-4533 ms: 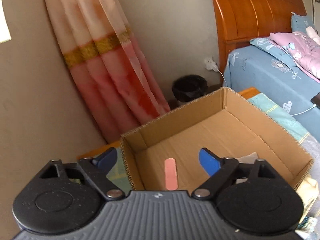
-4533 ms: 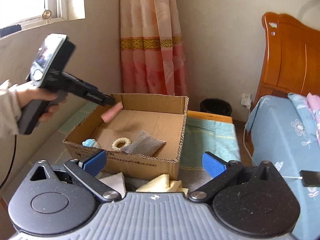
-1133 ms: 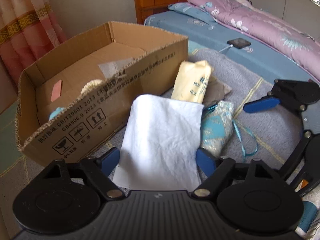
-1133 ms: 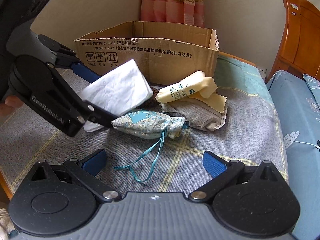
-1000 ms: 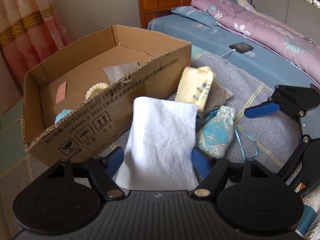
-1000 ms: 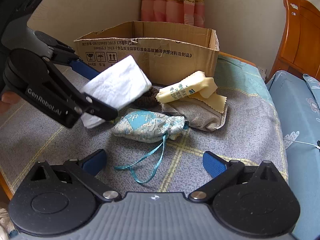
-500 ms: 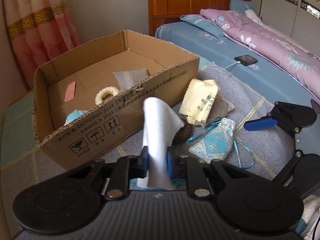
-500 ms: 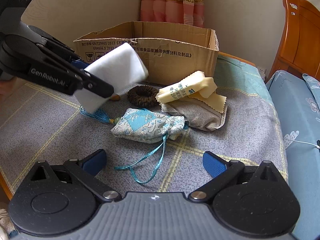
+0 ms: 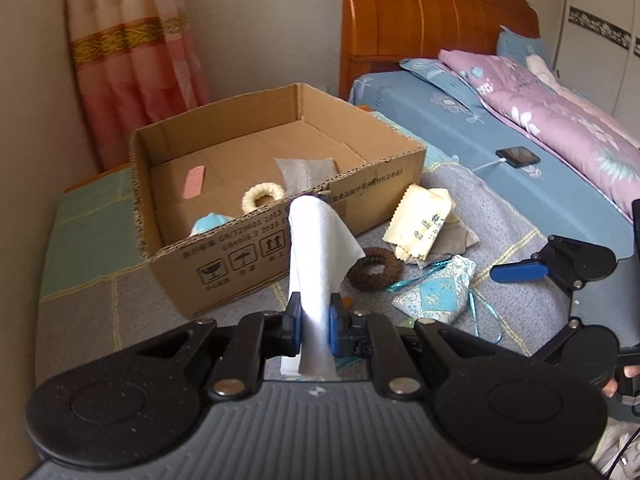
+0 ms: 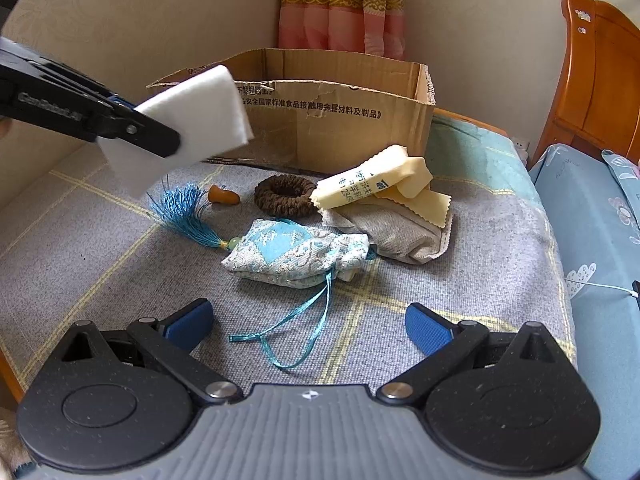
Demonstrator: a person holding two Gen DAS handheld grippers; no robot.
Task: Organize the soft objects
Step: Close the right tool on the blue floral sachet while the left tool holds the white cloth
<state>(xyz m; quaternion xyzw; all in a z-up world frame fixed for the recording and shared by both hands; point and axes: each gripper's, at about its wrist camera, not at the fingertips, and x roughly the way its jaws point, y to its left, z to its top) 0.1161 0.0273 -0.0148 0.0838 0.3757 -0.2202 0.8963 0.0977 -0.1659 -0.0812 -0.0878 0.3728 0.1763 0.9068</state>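
Note:
My left gripper (image 9: 314, 326) is shut on a folded white cloth (image 9: 316, 256) and holds it in the air in front of the open cardboard box (image 9: 280, 204); it also shows in the right wrist view (image 10: 200, 116). The box holds a pink strip (image 9: 195, 181), a cream ring (image 9: 263, 197), a grey pouch (image 9: 306, 170) and a light blue item (image 9: 208, 224). My right gripper (image 10: 308, 324) is open and empty, low over the grey cloth-covered surface, just short of the blue patterned pouch (image 10: 296, 254) with its tassel (image 10: 188, 212).
A brown ring (image 10: 286, 195), yellow cloths (image 10: 384, 188) on a grey pouch (image 10: 404, 236) and a small orange piece (image 10: 224, 196) lie before the box. A bed (image 9: 520, 152) with a phone (image 9: 518, 157) is on the right. A curtain (image 9: 136, 52) hangs behind.
My left gripper closed on the white cloth and lifted it off the pile, uncovering the brown ring, the tassel and the orange piece. The right gripper stayed still and open.

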